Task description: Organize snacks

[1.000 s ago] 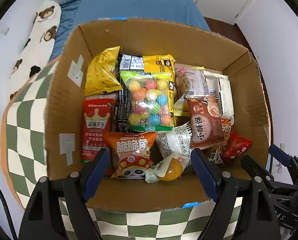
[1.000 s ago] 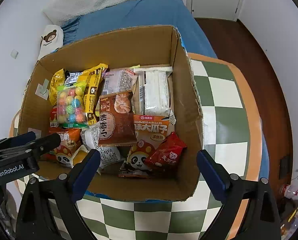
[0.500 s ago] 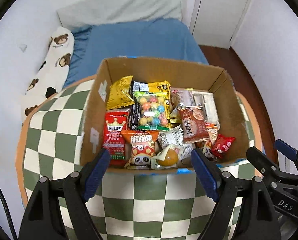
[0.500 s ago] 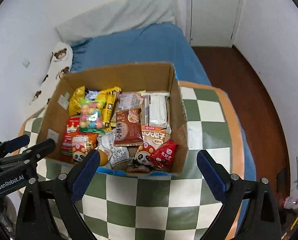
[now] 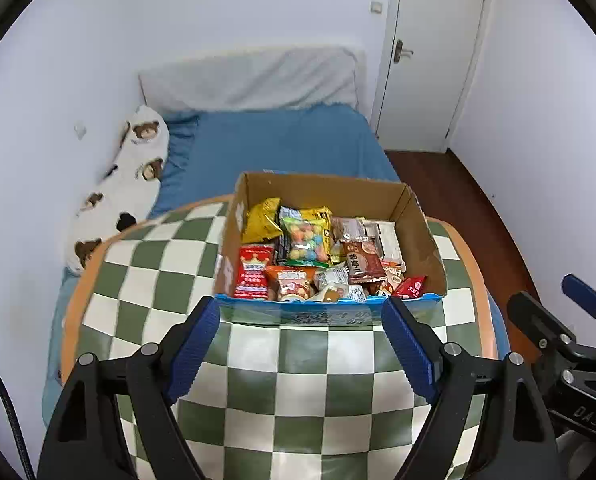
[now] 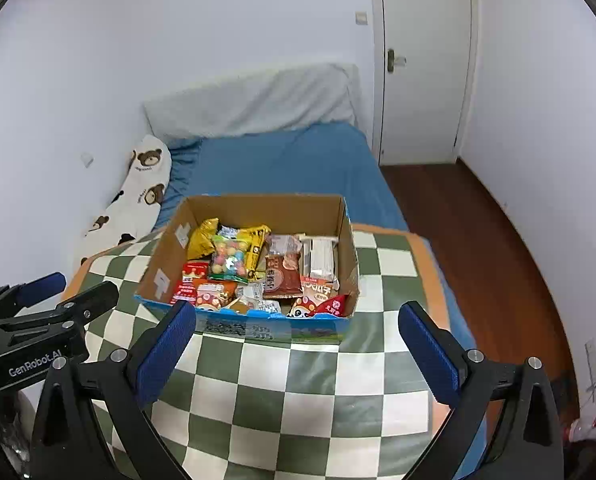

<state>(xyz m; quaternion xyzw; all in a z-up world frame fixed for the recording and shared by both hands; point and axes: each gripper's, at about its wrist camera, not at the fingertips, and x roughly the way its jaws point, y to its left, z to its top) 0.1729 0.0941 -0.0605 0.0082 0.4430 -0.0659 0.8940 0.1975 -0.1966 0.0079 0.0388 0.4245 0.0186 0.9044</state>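
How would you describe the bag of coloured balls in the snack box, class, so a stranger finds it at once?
Start at the cardboard box on the green-and-white checked cloth. Look towards the back half, left of centre. The bag of coloured balls lies on top of a yellow and black packet: it alone is see-through, showing round pink, blue, yellow and orange sweets.

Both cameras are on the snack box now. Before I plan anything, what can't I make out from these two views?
- Packets lower in the open cardboard box: both views, covered by the top layer, such as the clear bag of coloured balls.
- Front-row packets: near wall cuts off their lower parts.
- Small print on the brown pouch: too small.
- Green-and-white checkered cloth: near edge hidden behind both grippers.
- Whatever supports the cloth: covered.
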